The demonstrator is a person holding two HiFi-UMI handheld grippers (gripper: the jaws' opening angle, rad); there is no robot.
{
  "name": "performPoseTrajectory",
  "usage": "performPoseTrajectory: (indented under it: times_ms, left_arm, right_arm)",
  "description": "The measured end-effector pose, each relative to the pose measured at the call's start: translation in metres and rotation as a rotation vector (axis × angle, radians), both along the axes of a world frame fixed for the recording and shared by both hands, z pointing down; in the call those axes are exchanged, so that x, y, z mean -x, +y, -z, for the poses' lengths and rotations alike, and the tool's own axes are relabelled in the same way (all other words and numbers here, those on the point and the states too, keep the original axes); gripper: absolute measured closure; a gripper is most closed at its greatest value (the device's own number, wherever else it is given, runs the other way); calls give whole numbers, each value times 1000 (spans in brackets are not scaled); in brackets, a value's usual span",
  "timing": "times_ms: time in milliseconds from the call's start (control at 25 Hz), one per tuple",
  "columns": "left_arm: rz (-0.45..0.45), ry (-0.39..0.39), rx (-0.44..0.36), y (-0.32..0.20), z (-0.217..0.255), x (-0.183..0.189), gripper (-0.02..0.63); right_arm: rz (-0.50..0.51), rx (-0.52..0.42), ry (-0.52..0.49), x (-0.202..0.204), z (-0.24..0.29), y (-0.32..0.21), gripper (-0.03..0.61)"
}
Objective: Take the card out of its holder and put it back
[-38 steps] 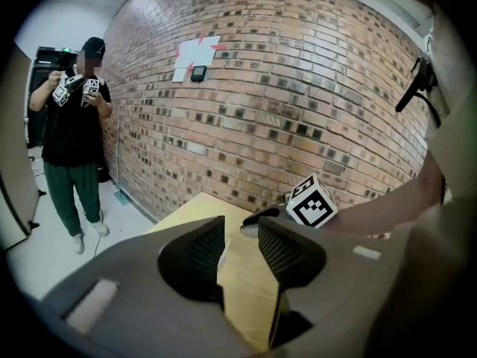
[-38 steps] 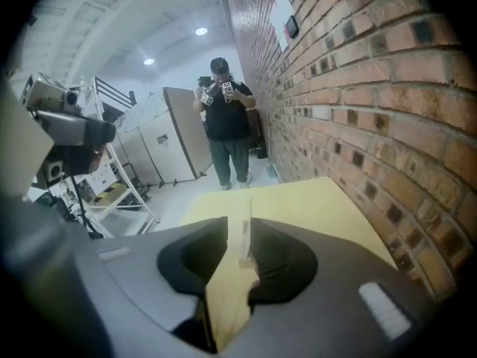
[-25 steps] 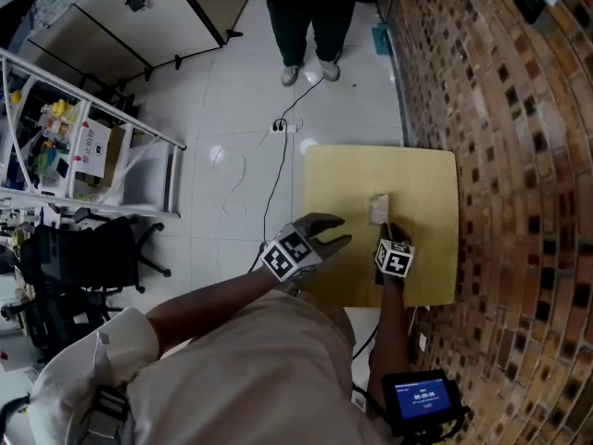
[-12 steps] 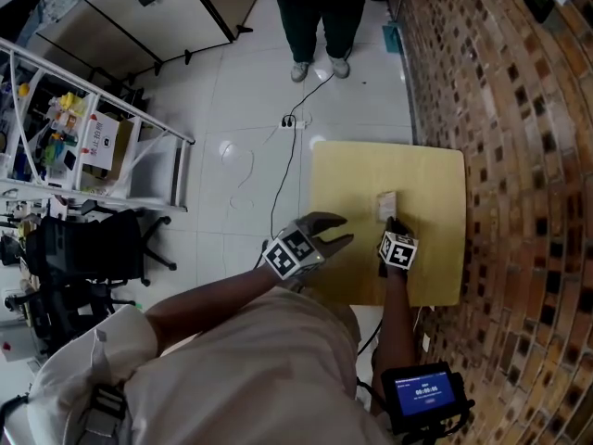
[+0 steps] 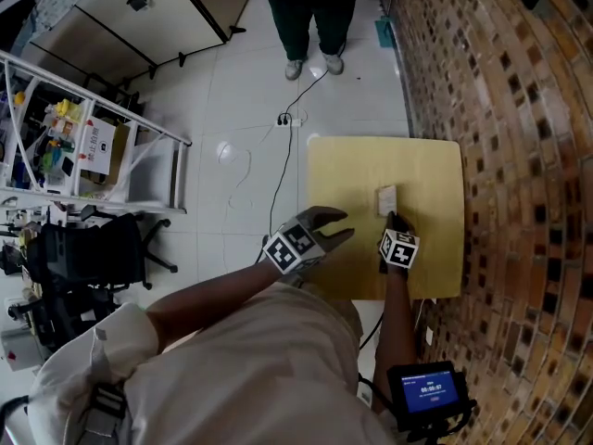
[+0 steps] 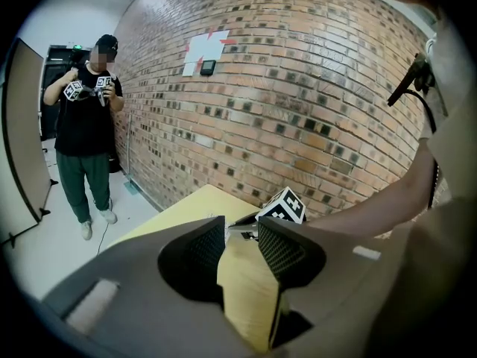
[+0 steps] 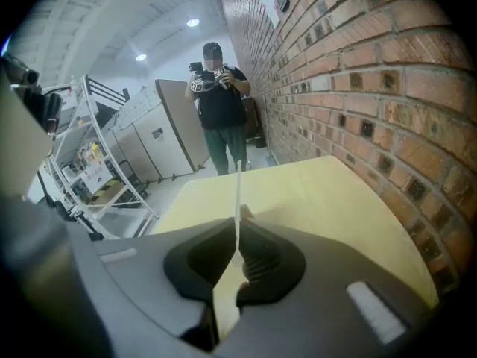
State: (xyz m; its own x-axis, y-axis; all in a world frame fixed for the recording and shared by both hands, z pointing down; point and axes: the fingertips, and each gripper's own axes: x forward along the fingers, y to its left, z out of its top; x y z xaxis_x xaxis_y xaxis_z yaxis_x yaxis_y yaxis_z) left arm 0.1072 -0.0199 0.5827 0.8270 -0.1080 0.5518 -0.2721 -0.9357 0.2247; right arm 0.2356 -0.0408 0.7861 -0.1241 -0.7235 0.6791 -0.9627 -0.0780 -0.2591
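Observation:
A pale card [image 5: 385, 199] stands near the middle of the yellow table [image 5: 343, 170]. My right gripper [image 5: 391, 219] reaches it from the near side. In the right gripper view the card [image 7: 238, 192] shows edge-on as a thin white strip, and my right gripper [image 7: 238, 237] is shut on its lower part. A small tan piece [image 7: 246, 212] sits at the card's foot; I cannot tell whether it is the holder. My left gripper [image 5: 340, 227] hovers open over the table's near left part. Nothing lies between the jaws of the left gripper [image 6: 240, 233].
A brick wall [image 5: 519, 156] runs along the table's right side. A person [image 5: 310, 17] stands on the white floor beyond the table. A cable [image 5: 283, 146] trails past the table's left edge. A metal rack [image 5: 83, 146] and a black chair [image 5: 88, 253] stand at the left.
The head view has shifted a little. Both grippers and the card keep their places relative to the table.

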Motion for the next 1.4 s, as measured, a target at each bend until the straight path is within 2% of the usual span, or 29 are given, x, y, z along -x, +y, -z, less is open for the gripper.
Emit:
performPoseTrajectory:
  times_ms: [400,840,1160,1400]
  left_arm:
    - [-23,26,-11,-2,6,-18,457]
    - [-28,105,-28,-7,23,-46,466]
    - [59,190,-74,-50,63,-44,477]
    - [129,195,-112,-79,69,-28,482]
  right_arm:
    - [-51,-67,-6,-18,51,8,565]
    - [-40,-191,33,-48,157,19,563]
    - [-46,-271,80,-71,235,38,565]
    - [-88,-266,108,-90,240,64,565]
